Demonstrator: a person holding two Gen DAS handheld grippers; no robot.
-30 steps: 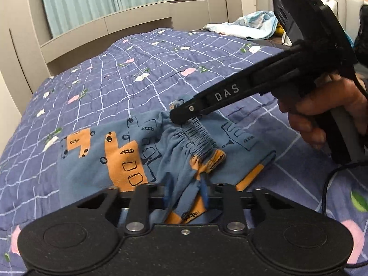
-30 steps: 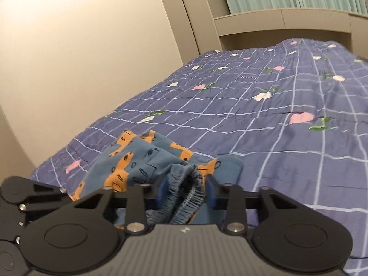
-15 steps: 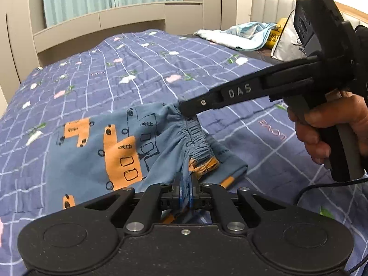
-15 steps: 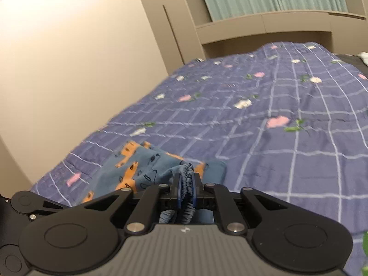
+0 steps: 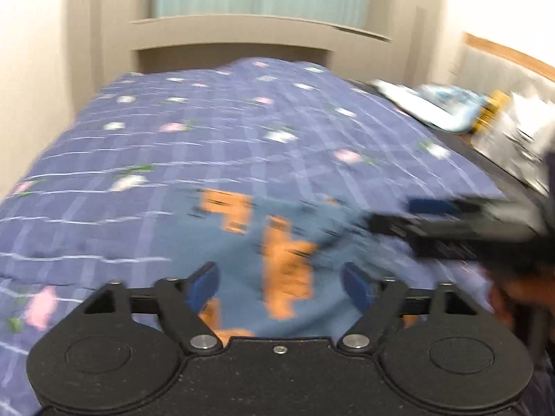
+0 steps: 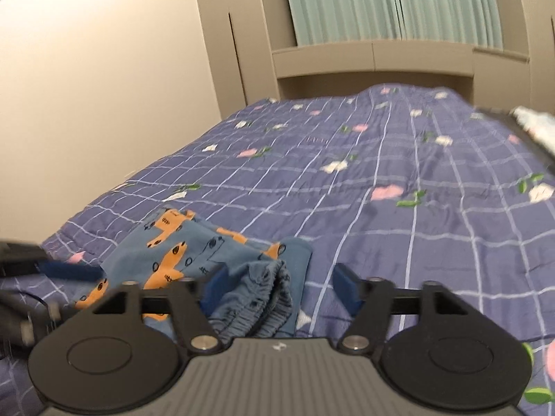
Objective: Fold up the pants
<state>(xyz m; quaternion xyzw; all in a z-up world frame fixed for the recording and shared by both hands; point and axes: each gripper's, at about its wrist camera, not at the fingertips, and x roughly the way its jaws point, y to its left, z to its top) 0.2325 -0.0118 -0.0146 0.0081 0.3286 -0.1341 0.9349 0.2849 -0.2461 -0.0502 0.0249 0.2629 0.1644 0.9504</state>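
Note:
The blue pants [image 5: 277,253] with orange prints lie folded on the purple checked bedspread [image 5: 225,138]. In the blurred left wrist view my left gripper [image 5: 281,286] is open above the cloth, holding nothing. In the right wrist view the pants [image 6: 194,256] lie low and left of centre, the gathered waistband [image 6: 263,294] between the fingers. My right gripper [image 6: 282,289] is open and empty. It also shows at the right of the left wrist view [image 5: 451,228]. The left gripper's fingers [image 6: 66,270] enter the right wrist view from the left.
A bed frame and teal curtain [image 6: 392,3] stand at the far end. Light blue cloth and bags [image 5: 447,104] lie on the bed's right side. A beige wall [image 6: 86,86] runs along the left.
Both grippers were shut on the waistband half a second ago; both have opened and let it go. The pants now rest on the bed. The left camera has swung, blurring its view.

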